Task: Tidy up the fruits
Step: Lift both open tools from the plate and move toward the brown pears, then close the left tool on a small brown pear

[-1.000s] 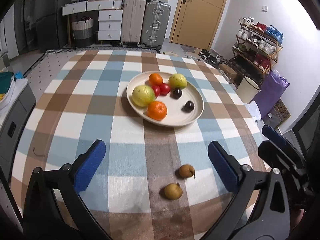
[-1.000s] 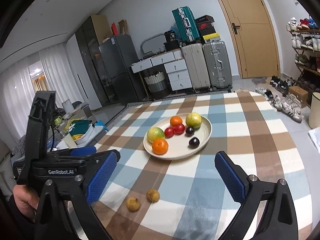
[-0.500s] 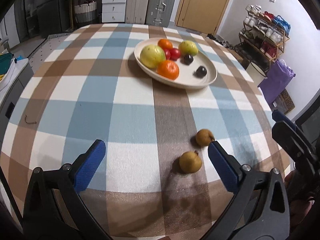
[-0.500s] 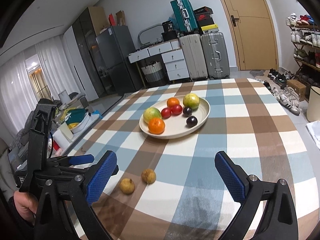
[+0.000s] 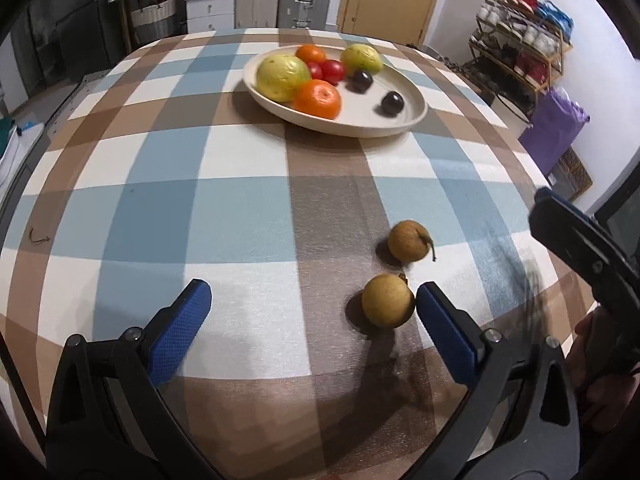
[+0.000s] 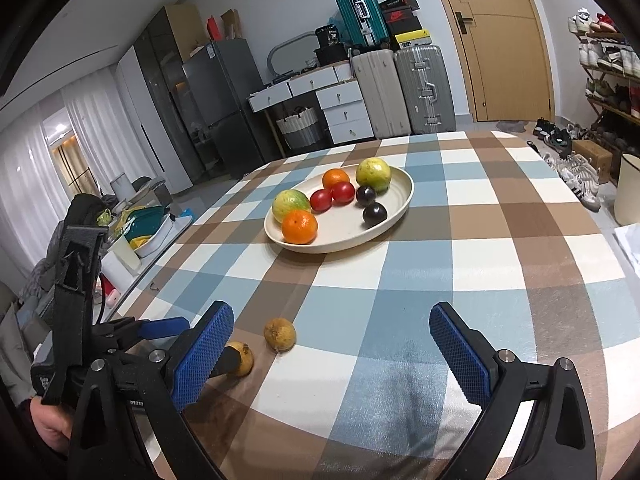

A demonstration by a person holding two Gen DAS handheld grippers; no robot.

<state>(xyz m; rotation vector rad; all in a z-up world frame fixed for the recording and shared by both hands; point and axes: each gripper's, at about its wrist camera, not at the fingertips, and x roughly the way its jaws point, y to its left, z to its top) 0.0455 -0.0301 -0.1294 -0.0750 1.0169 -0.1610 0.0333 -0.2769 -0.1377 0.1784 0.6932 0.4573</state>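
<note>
**Two brown fruits are waiting outside the plate**

Most of the sorting is looking done. The cream plate [image 5: 416, 110] is sitting toward the far edge of the checked table [image 5: 160, 208], and it is already carrying two oranges, two yellow-green fruits, two small red ones and two dark plums. What is remaining, by my judgement, is the pair of small brown fruits lying loose near the table's near edge, well apart from the plate.

The left gripper [image 5: 312, 312] is hanging low over the cloth with its blue fingers spread wide and gripping nothing; the nearer brown fruit [image 5: 387, 300] is lying just inside its right finger [image 5: 444, 330], touching it or almost so. The farther brown fruit [image 5: 408, 241] is resting just beyond, outside the span.

The right gripper [image 6: 332, 356] is hovering over the near edge too, fingers likewise wide apart and empty.

So two fruits are probably left to move, and the nearer one is looking like the first pick.
</note>
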